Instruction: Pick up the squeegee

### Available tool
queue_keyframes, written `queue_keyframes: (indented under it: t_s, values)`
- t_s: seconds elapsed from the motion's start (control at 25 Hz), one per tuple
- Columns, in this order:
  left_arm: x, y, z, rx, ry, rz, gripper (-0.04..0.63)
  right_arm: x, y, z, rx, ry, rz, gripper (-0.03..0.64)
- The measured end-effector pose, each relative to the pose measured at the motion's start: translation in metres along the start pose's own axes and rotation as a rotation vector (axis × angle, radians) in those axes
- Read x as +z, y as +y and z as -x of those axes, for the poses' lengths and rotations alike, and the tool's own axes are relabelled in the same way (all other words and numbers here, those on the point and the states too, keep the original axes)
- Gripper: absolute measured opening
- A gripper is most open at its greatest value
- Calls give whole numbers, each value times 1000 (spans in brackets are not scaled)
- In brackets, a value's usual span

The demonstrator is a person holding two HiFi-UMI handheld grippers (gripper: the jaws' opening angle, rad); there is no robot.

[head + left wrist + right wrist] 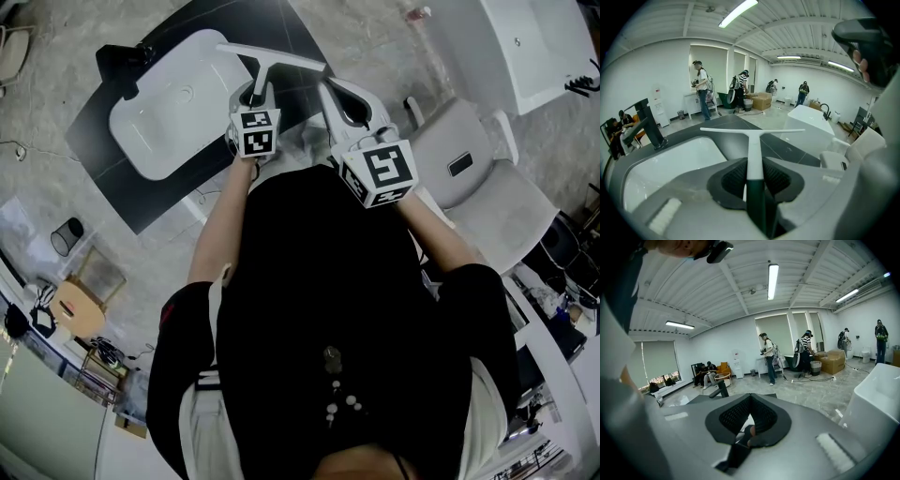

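Since the left hand-held gripper (753,182) is clamped on the squeegee (753,152) handle, seemingly clear of the bench (723,123), we judge pickup essentially done; right hand-held gripper (749,422) closed, empty.

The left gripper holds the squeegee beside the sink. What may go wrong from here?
The left gripper clamps only the thin handle of the squeegee, so the long blade might twist or slip out. The blade's end hangs near the right gripper and the sink; a swing could knock either.

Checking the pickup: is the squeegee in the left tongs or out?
In: the left tongs grip the squeegee handle on both sides.
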State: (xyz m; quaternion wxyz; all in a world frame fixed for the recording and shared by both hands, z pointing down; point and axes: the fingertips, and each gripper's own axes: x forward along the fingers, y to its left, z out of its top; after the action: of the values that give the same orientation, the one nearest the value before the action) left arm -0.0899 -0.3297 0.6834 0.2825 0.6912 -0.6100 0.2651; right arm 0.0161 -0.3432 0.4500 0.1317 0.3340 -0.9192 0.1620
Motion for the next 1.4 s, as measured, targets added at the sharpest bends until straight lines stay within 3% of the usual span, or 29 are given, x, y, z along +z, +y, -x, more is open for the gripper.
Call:
queue_keyframes:
  t_s: [0.6,1.4]
  values:
    - [44,19,69,-32,-141,-46,97,-3,55,14,-107,-82,-34,3]
    - [114,24,207,-45,-390,-11,97,18,105,80,-220,-245,-10,3]
